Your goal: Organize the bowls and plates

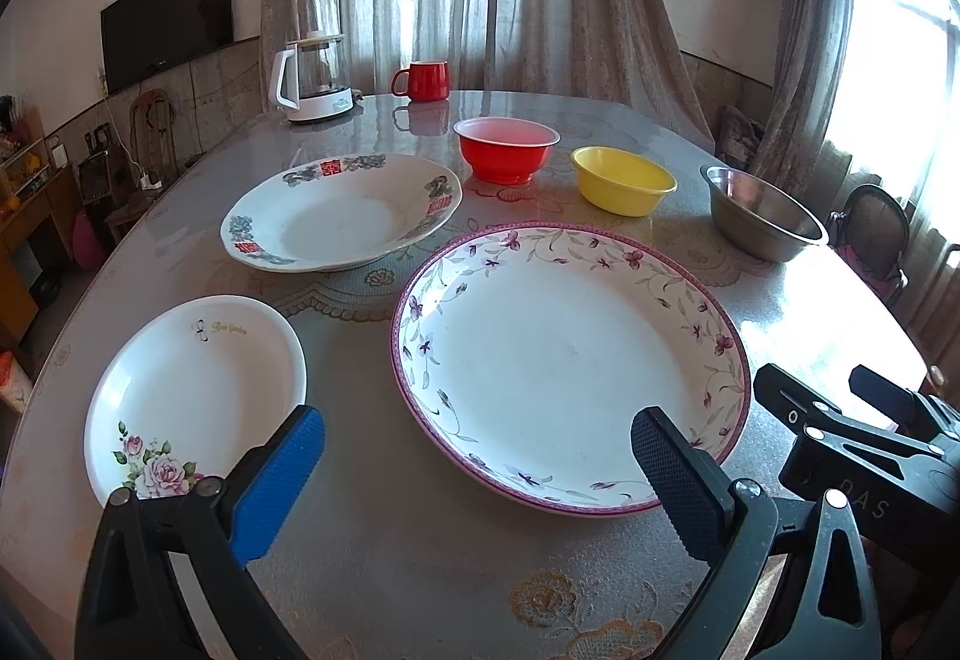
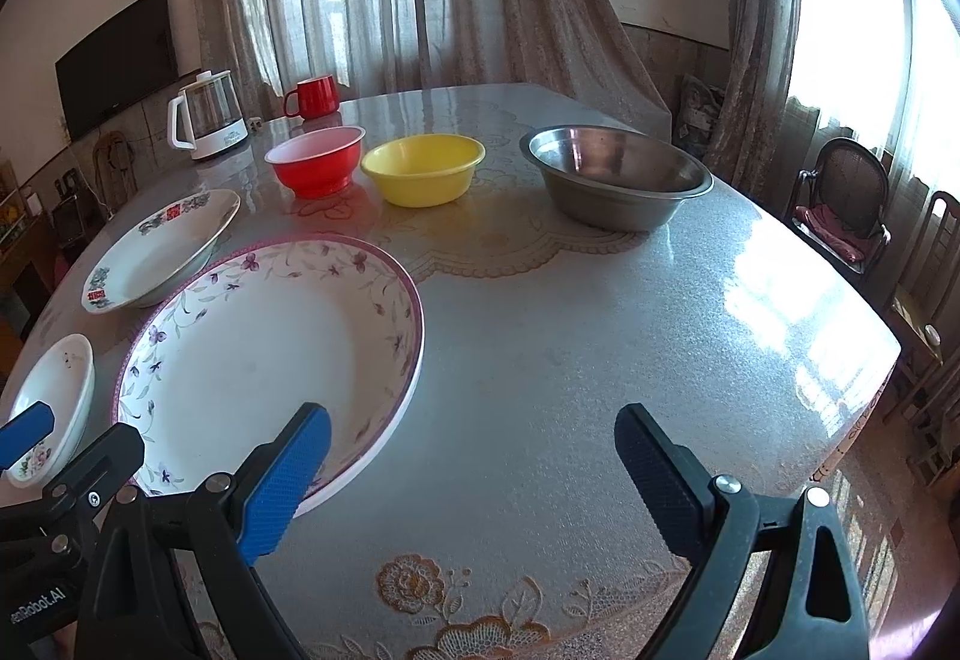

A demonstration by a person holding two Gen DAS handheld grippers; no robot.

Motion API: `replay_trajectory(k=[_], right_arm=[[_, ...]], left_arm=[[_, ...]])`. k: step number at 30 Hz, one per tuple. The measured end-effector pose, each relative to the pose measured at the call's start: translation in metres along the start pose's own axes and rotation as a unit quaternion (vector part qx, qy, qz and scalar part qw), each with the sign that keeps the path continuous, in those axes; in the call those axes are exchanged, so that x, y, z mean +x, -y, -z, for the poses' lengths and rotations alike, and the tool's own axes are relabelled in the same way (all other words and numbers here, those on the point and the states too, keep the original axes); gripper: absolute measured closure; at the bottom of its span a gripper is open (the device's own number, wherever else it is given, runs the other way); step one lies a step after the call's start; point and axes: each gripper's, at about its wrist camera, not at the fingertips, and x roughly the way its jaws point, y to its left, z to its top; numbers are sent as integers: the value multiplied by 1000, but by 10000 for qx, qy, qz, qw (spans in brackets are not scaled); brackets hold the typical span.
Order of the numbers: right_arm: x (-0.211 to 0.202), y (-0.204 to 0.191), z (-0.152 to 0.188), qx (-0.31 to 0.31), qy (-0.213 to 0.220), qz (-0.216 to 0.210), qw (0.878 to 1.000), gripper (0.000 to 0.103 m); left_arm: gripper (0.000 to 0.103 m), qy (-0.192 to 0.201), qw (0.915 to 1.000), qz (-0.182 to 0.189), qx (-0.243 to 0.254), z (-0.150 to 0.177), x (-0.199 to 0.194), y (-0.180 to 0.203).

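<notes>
A large purple-flowered plate lies at the table's front middle; it also shows in the right wrist view. A small rose plate lies left of it. A deep plate with red characters lies behind. A red bowl, a yellow bowl and a steel bowl stand in a row further back. My left gripper is open and empty above the table's front, between the two near plates. My right gripper is open and empty, just right of the large plate.
A white kettle and a red mug stand at the table's far edge. Chairs stand right of the table by the window. Curtains hang behind.
</notes>
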Motion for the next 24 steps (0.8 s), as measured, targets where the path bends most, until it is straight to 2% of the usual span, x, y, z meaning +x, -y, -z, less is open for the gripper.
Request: replay_trajectory(k=[6, 20, 24], right_arm=[[4, 0, 0, -13, -79, -118, 9999, 6], [15, 11, -10, 263, -327, -1224, 9916, 6], [21, 10, -15, 150, -487, -1417, 9886, 6]], left_arm=[[0, 1, 10000, 1, 47, -1, 1, 1], [0, -83, 9999, 71, -23, -2, 4, -1], [0, -208, 9994, 256, -108, -3, 8, -6]])
